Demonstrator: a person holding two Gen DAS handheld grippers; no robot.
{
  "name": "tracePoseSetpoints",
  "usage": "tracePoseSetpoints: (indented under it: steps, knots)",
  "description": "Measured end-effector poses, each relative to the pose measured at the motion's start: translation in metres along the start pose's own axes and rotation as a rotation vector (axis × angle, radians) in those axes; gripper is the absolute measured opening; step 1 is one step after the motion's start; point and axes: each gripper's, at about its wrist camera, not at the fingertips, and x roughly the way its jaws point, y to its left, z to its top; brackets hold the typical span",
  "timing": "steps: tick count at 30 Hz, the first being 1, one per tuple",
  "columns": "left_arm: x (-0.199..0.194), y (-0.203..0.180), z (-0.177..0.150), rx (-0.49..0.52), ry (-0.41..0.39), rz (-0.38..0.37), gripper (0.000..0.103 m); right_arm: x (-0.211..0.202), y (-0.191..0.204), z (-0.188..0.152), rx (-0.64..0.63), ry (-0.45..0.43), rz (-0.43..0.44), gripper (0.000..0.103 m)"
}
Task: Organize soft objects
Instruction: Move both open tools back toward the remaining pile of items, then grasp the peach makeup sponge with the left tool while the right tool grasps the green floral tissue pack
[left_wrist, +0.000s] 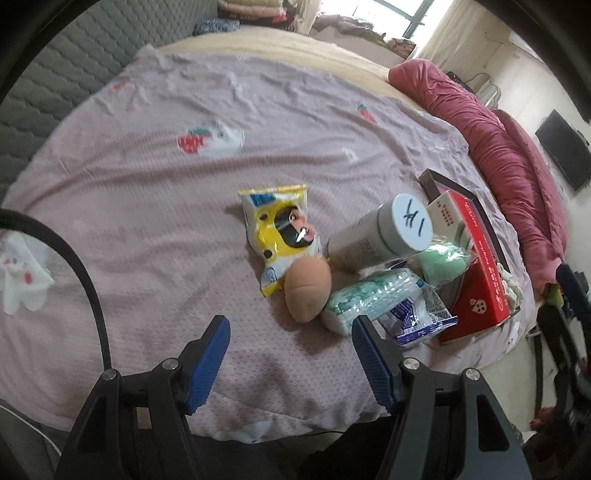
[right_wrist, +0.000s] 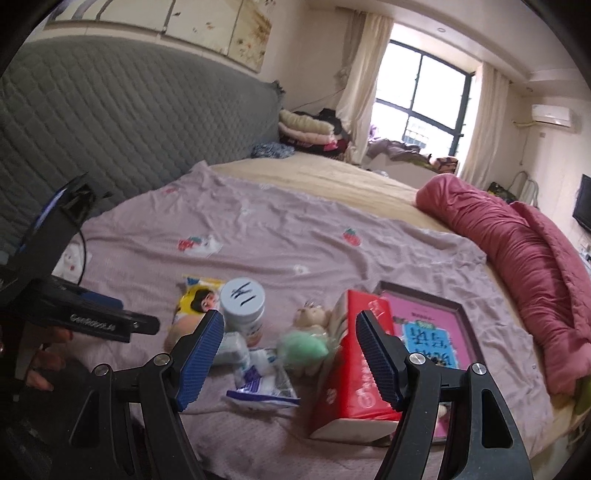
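You held the left gripper (left_wrist: 290, 334) above the brown egg-shaped soft toy (left_wrist: 308, 290) near the near edge of the pink patterned bedsheet (left_wrist: 147, 206), jaws apart and empty, probably to take it first. Your right gripper (right_wrist: 290, 332), also apart and empty, pointed over the green plush ball (right_wrist: 303, 347) beside the red tissue box (right_wrist: 351, 369).

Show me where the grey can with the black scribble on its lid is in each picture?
Left wrist view: the grey can lies right of centre, tipped, its lid facing the camera, right of the yellow snack bag.
Right wrist view: it stands left of centre, just beyond the right gripper's left fingertip.
Shared landmark: the red tissue box, to the can's right in both.
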Motion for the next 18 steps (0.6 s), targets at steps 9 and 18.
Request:
tracePoseSetpoints:
  steps: [9,18]
  knots:
    - [0.026,0.002,0.016,-0.026,0.026,-0.038,0.068,0.044,0.029,-0.02,-0.024,0.08,0.138,0.075]
    - [0.051,0.003,0.025,-0.043,0.074,-0.069,0.068,0.086,0.057,-0.036,-0.073,0.146,0.151,0.075]
